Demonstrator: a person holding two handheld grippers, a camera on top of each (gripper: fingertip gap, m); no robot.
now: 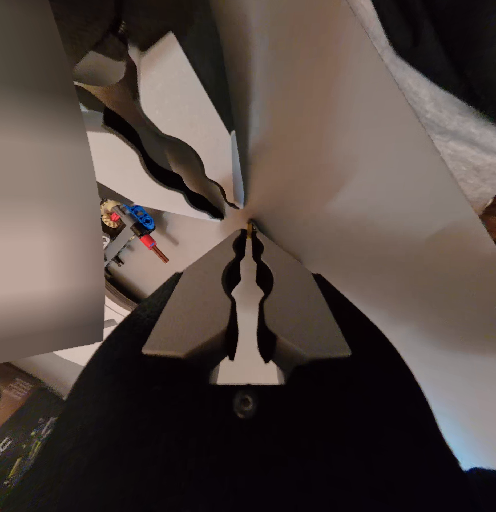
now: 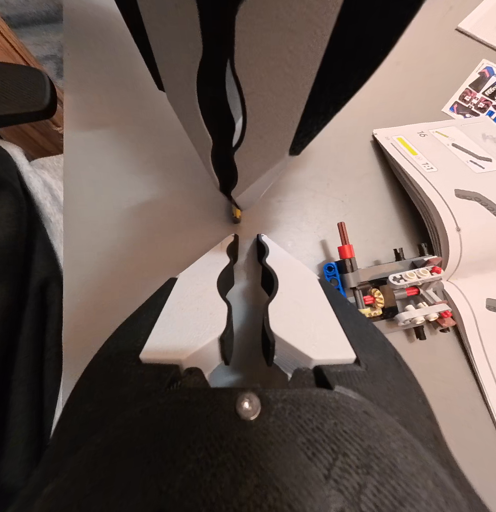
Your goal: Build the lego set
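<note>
My left gripper [image 1: 248, 235] is shut on a small yellow and black lego piece [image 1: 249, 228], pinched at its very tips just above the grey table [image 1: 352, 180]. In the right wrist view, the left gripper [image 2: 233, 203] comes down from the top with the piece [image 2: 236, 213] sticking out. My right gripper [image 2: 247, 237] is open and empty, its tips a short gap from the piece, facing it tip to tip. It also shows in the left wrist view [image 1: 231, 212]. A part-built lego assembly [image 2: 379, 285] of grey beams, gears, a blue connector and a red bush on a brown axle lies to the right and shows in the left wrist view [image 1: 130, 232].
An open instruction booklet [image 2: 468, 216] lies on the table [image 2: 324, 180] at the right, partly under the assembly. A sticker sheet [image 2: 479, 94] lies beyond it. A black chair armrest [image 2: 19, 94] stands off the table's left edge. A dark box [image 1: 17, 415] is at lower left. The tips of both grippers are at nearly the same place.
</note>
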